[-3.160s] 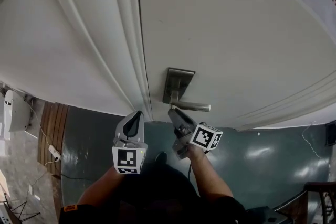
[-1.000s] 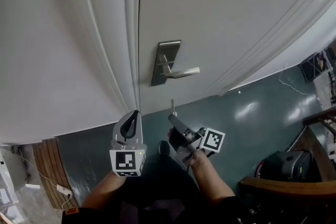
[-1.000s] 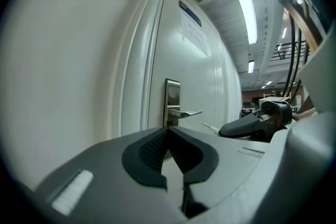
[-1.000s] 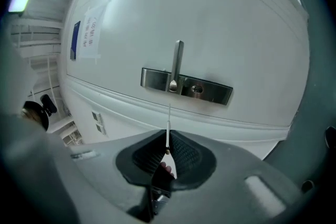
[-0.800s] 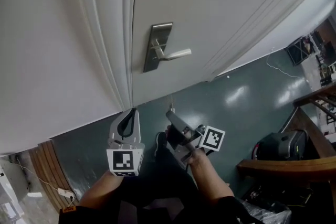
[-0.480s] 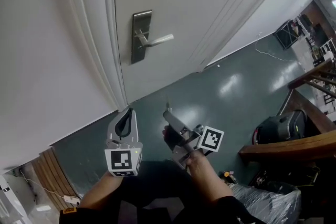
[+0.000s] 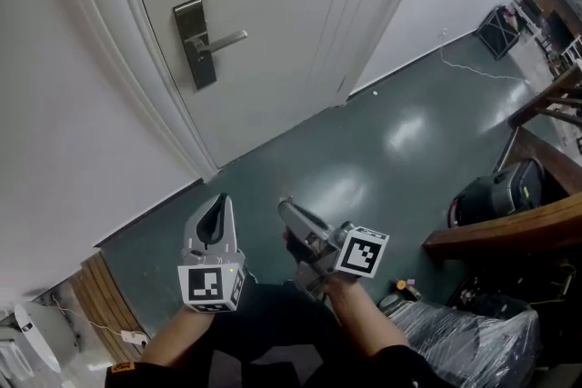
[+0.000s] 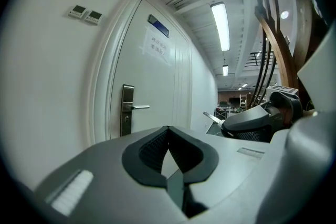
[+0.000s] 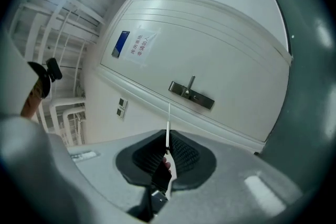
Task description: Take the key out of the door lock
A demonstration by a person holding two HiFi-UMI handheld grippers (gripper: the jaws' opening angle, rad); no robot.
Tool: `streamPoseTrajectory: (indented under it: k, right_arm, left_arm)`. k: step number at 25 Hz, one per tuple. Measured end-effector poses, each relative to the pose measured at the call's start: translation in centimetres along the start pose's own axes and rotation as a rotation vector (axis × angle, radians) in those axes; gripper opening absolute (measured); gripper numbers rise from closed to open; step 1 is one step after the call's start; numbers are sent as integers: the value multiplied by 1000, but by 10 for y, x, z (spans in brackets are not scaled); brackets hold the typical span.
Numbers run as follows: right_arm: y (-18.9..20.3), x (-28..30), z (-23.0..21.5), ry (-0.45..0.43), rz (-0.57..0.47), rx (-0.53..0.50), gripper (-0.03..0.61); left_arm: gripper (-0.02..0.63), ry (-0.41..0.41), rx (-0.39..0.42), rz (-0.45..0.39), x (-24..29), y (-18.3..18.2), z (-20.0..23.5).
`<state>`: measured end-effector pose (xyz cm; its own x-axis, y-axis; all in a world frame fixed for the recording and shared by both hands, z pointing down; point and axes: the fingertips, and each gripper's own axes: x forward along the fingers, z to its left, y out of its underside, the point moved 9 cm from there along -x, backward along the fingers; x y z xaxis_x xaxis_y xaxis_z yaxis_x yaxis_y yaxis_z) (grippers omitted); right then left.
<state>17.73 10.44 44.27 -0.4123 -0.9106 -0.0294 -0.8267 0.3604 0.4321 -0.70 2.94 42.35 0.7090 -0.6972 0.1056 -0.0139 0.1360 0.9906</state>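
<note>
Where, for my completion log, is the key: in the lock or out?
Out: the right gripper holds the key, away from the door lock.

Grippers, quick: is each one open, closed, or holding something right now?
Left gripper: closed, holding nothing.
Right gripper: closed on the key.

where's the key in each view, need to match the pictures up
head view: too small to make out; it would be at the tip of the right hand-held gripper, lower centre.
left gripper view: the key is right of centre, poking out of that gripper toward the door.
right gripper view: centre, standing up between the closed jaws.
shared landmark: the door handle.
</note>
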Motion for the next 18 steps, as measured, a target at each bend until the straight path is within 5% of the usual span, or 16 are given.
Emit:
streamPoseTrajectory:
  k: [7, 18]
  right_arm:
    - [10, -81, 1, 63, 44, -81, 15]
    - [46, -119, 26, 41, 86, -91, 15]
  left_arm:
    - [18, -55, -15, 29, -46, 9, -76]
    - [18, -140, 17, 21, -112, 5, -97]
